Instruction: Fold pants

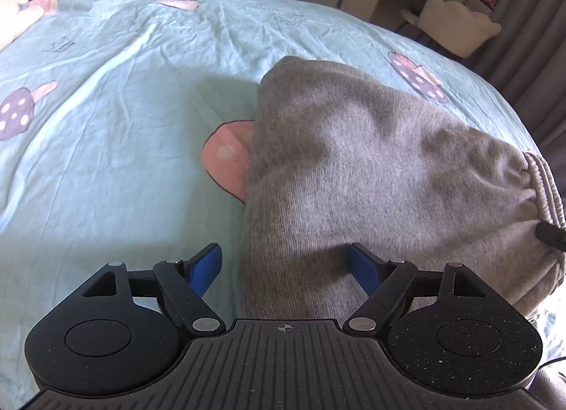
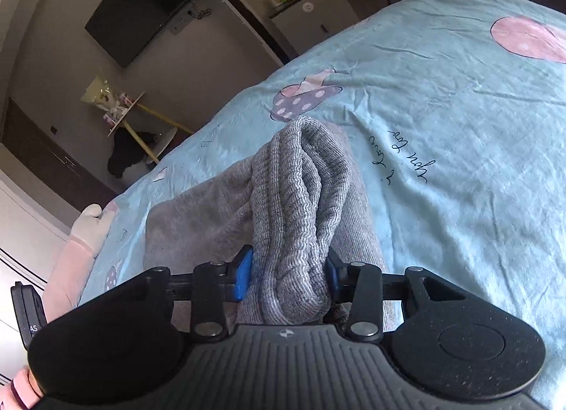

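1. Left of the left gripper point(image 1: 284, 270), whose blue fingers are spread wide, only the wrinkled blue bedsheet point(image 1: 106, 144) lies, printed with a purple spotted mushroom point(image 1: 16, 113) and a pink one point(image 1: 226, 155).
2. Ahead and to its right, the grey pants point(image 1: 353, 169) rest bunched on the sheet; their near edge reaches between the fingers, and the right finger point(image 1: 364, 268) lies on the cloth.
3. Between the right gripper point(image 2: 288, 277) fingers, the ribbed waistband point(image 2: 300, 197) stands bundled, pinched from both sides.
4. Far left of that gripper, a wall television point(image 2: 141, 3) and a small table point(image 2: 127, 113) stand off the bed.
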A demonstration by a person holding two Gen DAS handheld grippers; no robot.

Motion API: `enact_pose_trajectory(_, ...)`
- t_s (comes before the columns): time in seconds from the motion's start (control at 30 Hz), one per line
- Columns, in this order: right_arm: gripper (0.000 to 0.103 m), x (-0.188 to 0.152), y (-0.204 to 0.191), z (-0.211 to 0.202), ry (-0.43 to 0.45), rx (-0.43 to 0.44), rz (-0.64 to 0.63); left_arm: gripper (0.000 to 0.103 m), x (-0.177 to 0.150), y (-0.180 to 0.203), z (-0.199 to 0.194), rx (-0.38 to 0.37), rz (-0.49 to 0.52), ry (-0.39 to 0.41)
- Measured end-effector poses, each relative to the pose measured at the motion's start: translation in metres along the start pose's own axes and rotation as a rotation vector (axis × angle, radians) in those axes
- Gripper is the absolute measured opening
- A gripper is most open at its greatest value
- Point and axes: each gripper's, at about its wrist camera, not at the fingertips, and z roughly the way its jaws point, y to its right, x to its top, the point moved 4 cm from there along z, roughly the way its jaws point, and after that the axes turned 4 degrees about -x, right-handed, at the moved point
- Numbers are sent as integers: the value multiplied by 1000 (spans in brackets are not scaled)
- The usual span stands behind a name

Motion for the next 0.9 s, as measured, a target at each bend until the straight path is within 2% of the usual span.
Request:
enact_pose_trajectory(0.1, 48, -6, 14, 12, -49, -32, 13, 87, 1, -2, 2, -14, -6, -8)
enact_pose_trajectory(0.17, 52, -5, 21, 11, -57, 5, 52, 87, 1, -6, 4, -36, -18, -16)
enact_pose_trajectory(0.23, 59, -2, 24, 11, -64, 20, 66, 88, 2, -10, 8, -80, -39, -36)
enact_pose_trajectory(0.37, 66, 4, 28, 20, -104, 45, 51, 91, 8, -22, 20, -180, -87, -109)
enact_pose_trajectory(0.5, 75, 14, 33, 39, -162, 86, 60, 94, 18, -23, 32, -249, -67, -153)
enact_pose_trajectory(0.6, 81, 21, 40, 56, -198, 136, 118, 94, 24, -18, 42, -307, -50, -174)
enact_pose_trajectory(0.67, 84, 25, 42, 65, -211, 162, 141, 95, 26, -12, 51, -318, -26, -188)
enact_pose_trajectory(0.8, 83, 32, 40, 79, -216, 184, 114, 97, 35, -2, 64, -329, -3, -185)
enact_pose_trajectory(0.9, 74, 34, 39, 82, -205, 177, 79, 98, 40, 1, 72, -347, -24, -168)
